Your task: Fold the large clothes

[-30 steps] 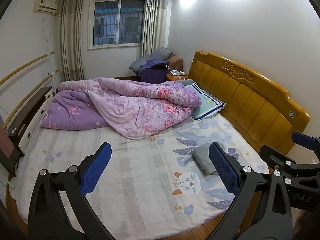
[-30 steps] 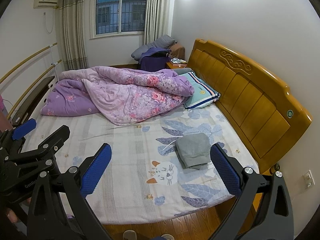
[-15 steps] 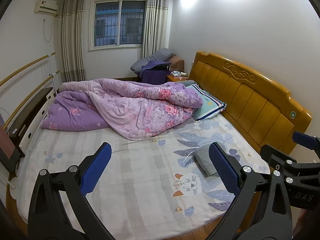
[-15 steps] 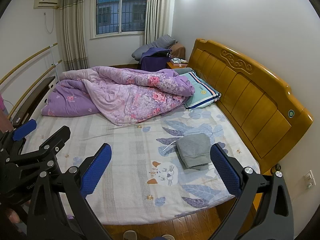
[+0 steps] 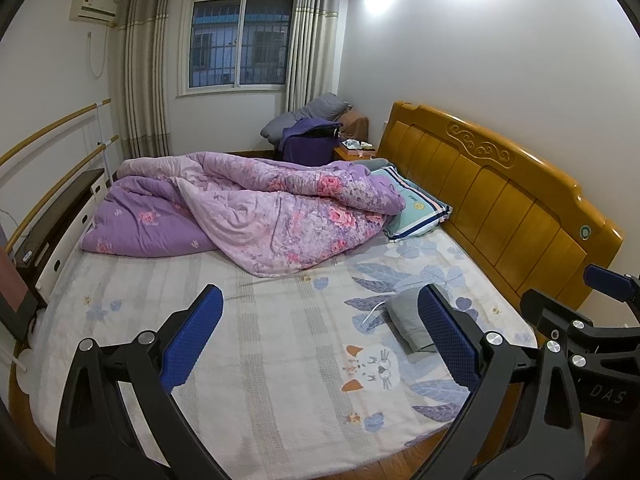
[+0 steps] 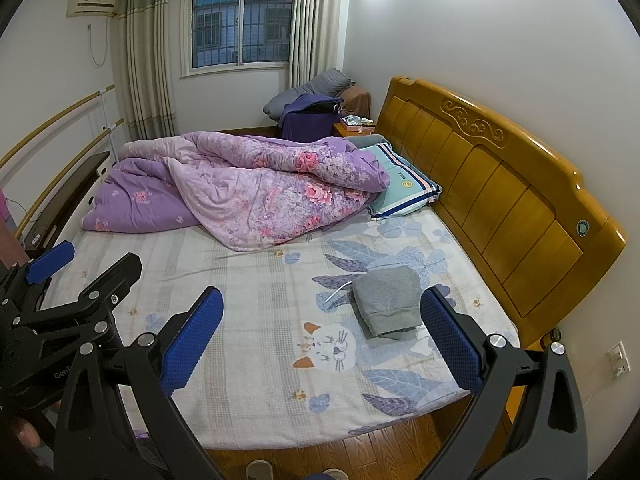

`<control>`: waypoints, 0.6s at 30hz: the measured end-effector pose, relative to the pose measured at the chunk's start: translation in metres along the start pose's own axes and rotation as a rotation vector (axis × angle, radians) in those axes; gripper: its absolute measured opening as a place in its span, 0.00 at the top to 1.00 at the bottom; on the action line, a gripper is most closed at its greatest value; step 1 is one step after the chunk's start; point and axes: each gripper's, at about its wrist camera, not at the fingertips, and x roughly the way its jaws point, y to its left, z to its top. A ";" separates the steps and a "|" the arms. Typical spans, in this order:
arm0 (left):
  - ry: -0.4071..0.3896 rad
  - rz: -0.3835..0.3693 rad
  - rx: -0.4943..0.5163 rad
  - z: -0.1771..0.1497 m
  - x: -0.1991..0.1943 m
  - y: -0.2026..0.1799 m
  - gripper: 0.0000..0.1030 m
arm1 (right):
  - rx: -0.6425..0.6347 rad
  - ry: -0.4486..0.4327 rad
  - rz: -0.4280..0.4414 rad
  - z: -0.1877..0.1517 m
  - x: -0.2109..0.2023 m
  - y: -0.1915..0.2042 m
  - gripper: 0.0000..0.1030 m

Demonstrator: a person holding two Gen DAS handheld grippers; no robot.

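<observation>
Grey garment (image 6: 387,299), folded into a compact bundle, lying on the patterned bed sheet (image 6: 256,312) near the wooden headboard (image 6: 500,184), beside a printed cat face (image 6: 334,346); thin white cord (image 6: 336,293) trailing from its left edge. Same bundle in the left wrist view (image 5: 408,320), partly hidden behind the blue pad (image 5: 448,340) of that gripper's own finger.

Left gripper (image 5: 318,338) held above the near part of the bed, fingers spread wide, nothing between the pads. Right gripper (image 6: 320,338) likewise spread wide and empty, hanging over the foot edge of the mattress, with the folded garment just inside its right finger (image 6: 452,344) in the picture, though apart from it in depth. Each gripper visible at the edge of the other's view: left one at lower left in the right wrist view, right one (image 5: 584,344) at lower right in the left wrist view.

Further up the bed: crumpled purple floral quilt (image 6: 256,192) heaped across the far half, overlapping a striped teal pillow (image 6: 404,188) against the headboard. Beyond the bed: bedside table (image 6: 354,126) with small items on top, pile of dark purple and grey bedding (image 6: 312,104) in the corner, barred window (image 6: 240,20) between curtains (image 6: 148,56), air conditioner (image 6: 92,4) high on the left wall. Wooden floor (image 6: 360,452) showing below the mattress edge.
</observation>
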 end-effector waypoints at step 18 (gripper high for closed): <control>0.001 0.003 0.000 -0.004 0.005 -0.003 0.05 | -0.002 0.002 -0.003 0.001 0.001 0.004 0.07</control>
